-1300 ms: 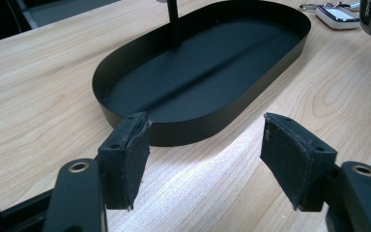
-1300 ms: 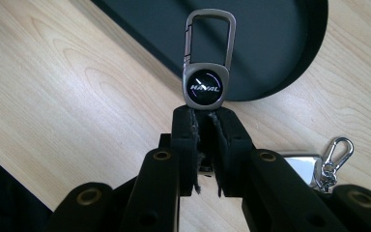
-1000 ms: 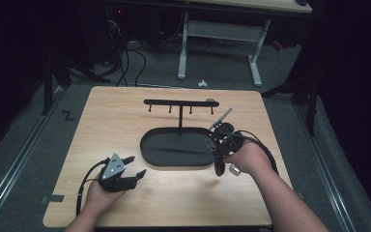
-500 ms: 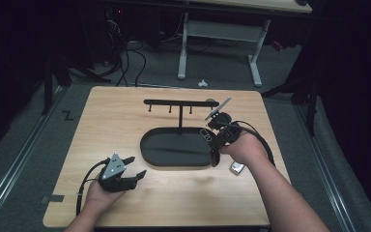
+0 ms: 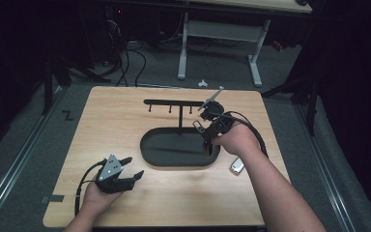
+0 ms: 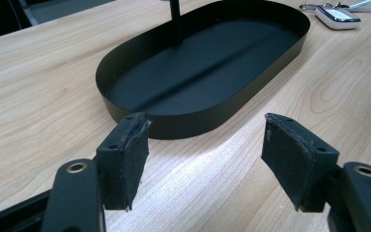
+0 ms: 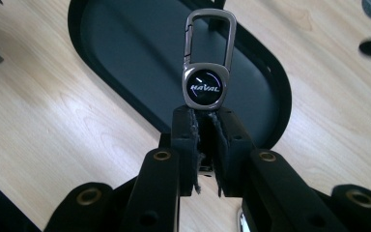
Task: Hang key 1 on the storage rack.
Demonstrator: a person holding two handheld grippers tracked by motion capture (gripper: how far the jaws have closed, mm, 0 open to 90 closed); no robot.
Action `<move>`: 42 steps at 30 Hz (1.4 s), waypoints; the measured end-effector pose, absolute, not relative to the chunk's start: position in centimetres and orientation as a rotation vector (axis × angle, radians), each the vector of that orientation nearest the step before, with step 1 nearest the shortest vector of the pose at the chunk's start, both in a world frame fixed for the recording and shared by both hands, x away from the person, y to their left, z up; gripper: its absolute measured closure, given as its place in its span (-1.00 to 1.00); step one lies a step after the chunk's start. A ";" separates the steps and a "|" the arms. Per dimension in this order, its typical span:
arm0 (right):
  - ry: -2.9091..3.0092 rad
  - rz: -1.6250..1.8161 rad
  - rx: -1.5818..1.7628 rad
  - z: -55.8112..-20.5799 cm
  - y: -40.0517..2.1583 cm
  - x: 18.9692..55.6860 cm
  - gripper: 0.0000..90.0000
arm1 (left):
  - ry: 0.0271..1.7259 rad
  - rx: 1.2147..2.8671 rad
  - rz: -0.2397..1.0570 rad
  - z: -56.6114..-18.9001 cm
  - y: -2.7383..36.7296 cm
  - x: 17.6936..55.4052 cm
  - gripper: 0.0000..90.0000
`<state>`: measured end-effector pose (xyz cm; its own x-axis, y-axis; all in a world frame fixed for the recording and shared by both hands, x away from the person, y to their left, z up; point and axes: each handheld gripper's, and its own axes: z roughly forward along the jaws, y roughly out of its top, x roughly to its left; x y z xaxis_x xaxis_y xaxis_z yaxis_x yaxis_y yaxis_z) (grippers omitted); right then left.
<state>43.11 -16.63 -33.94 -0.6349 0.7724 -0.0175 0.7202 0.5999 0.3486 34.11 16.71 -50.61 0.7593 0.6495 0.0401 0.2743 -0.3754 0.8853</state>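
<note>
High view, table: the wooden table [image 5: 125, 121] carries a black oval tray [image 5: 159, 157] at its middle, with a post rising from the tray to a hook bar [image 5: 171, 102] toward the far edge.
High view, right side: the right gripper [image 5: 207, 128] is held over the tray's right end, just below the bar, with a keychain [image 5: 199, 125] at its tip. A key fob [image 5: 237, 166] lies on bare wood just right of the tray, beside the forearm.
High view, left side: the left gripper [image 5: 130, 166] rests near the front-left edge, apart from the tray, with open wood all around it.
Left gripper view: the 2 jaws stand wide apart with nothing between them, aimed at the tray's [image 6: 174, 128] near rim. The fob [image 6: 337, 17] lies past the tray's far end.
Right gripper view: the jaws are pinched tight on the keychain [image 7: 206, 87], a metal tag with a carabiner clip [image 7: 210, 34] sticking up above it, over the tray's [image 7: 140, 43] floor near its rim.
</note>
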 end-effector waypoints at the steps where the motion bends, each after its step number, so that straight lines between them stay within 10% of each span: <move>1: 2.649 0.469 1.271 -33.8 -16.4 43.2 0.79 | 0.698 1.969 0.476 -50.6 16.7 34.1 -0.25; 42: 2.576 0.486 1.322 -34.6 -14.6 47.9 0.79 | 0.693 1.989 0.460 -50.8 16.8 34.0 -0.25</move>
